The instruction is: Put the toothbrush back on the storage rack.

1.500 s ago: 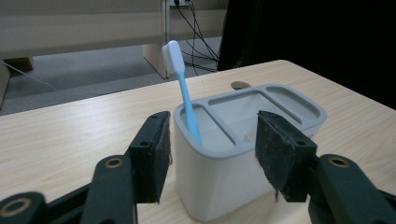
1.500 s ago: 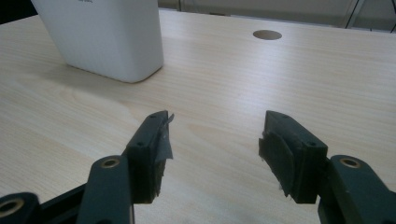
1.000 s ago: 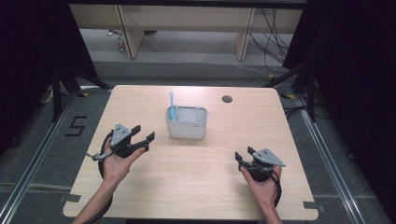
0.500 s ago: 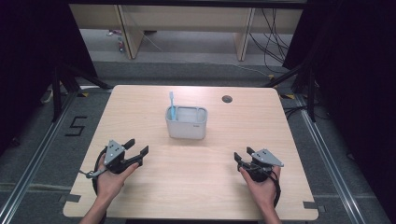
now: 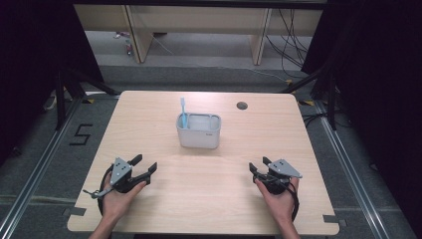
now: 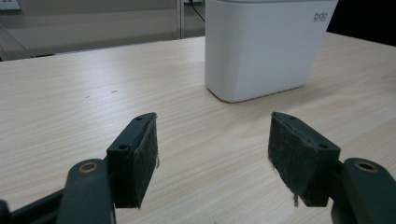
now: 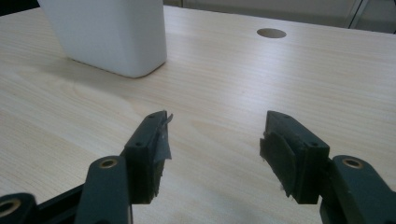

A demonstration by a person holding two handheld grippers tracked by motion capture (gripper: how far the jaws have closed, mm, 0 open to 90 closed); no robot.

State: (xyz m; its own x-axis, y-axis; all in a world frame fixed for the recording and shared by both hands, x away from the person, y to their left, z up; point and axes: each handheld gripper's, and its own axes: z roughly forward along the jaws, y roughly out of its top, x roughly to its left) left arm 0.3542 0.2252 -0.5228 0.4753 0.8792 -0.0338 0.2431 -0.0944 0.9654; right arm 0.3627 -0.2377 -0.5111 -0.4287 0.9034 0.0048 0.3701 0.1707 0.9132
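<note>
A: Where's the holder?

B: The white toothbrush holder (image 5: 198, 131) stands upright on the far middle of the wooden table (image 5: 149, 114), with a light blue toothbrush (image 5: 183, 110) standing in its left compartment, bristles up. In the left gripper view the holder (image 6: 266, 46) shows a small grey "bdo" mark near its top corner.

A: And the grippers?

B: Both are well short of it, near the table's front edge. The left gripper (image 5: 144, 168) sits at the front left, held in the person's left hand (image 5: 117, 195), and points up and to the right, toward the holder. Its jaws are spread wide with nothing between them; the left gripper view (image 6: 212, 156) shows bare wood in the gap.

A: The right one?

B: The right gripper (image 5: 258, 167) is at the front right in the right hand (image 5: 278, 196). It is also released, pads apart over the tabletop (image 7: 215, 149), grasping nothing, with the holder (image 7: 109, 32) ahead and to its left.

A: Anything else on the table?

B: A round cable hole (image 5: 242, 105) near the far edge, right of the holder.
</note>
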